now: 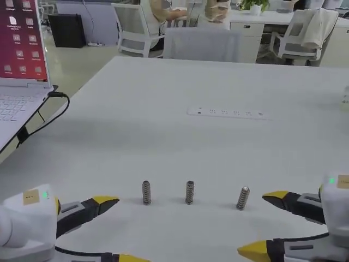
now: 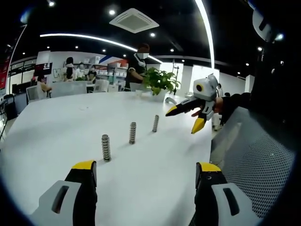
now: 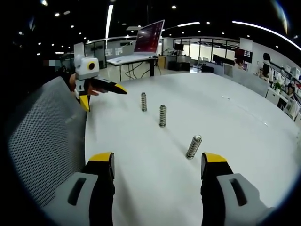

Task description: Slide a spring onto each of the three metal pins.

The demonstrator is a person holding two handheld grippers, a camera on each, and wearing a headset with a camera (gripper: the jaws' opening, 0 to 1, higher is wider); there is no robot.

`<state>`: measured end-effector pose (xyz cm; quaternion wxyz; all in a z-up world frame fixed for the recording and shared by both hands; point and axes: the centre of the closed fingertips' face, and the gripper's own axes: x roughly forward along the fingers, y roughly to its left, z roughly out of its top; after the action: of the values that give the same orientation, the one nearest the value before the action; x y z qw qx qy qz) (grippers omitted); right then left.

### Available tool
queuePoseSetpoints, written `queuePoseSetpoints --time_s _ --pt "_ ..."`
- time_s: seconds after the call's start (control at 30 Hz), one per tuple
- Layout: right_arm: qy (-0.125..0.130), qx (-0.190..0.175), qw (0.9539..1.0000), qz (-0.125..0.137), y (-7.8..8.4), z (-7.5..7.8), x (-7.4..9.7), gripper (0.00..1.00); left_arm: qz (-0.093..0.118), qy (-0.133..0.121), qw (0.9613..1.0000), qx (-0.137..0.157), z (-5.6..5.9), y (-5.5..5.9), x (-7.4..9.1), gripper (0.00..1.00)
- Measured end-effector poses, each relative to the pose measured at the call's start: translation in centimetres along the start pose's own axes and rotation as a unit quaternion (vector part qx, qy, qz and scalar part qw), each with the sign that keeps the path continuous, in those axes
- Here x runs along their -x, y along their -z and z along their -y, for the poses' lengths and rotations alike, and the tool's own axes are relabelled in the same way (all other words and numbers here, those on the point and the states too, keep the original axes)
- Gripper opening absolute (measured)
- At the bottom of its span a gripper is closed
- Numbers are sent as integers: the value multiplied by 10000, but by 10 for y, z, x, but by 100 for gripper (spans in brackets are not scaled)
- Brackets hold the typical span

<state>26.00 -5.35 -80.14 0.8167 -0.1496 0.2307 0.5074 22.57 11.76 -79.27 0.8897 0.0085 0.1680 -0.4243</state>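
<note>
Three grey coiled metal springs stand on short metal pins in a left-to-right row near the front of the white tabletop point(image 1: 163, 147). The left spring point(image 1: 146, 192) and middle spring point(image 1: 189, 192) are upright, while the right spring point(image 1: 242, 198) leans, its pin's rounded silver tip showing on top. The yellow-tipped left gripper point(image 1: 130, 229) is at the near left and the yellow-tipped right gripper point(image 1: 252, 224) at the near right, each clear of the row with jaws spread wide and empty.

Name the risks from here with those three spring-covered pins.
1. The right-hand pin leans; a nudge from the open right gripper beside it may topple it.
2. All three seem to stand free on the table, so the open left gripper near the left pin could knock that one over.
</note>
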Motion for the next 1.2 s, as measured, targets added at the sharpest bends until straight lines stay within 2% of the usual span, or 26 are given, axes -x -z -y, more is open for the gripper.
queuePoseSetpoints --time_s 0.63,1.2 --pt "-39 -56 9999 137 -4 -3 -4 88 35 -52 10000 52 -3 -1 0 88" --pt "-26 -83 9998 162 -3 -3 -6 92 34 -69 9999 75 -4 1 -2 90"
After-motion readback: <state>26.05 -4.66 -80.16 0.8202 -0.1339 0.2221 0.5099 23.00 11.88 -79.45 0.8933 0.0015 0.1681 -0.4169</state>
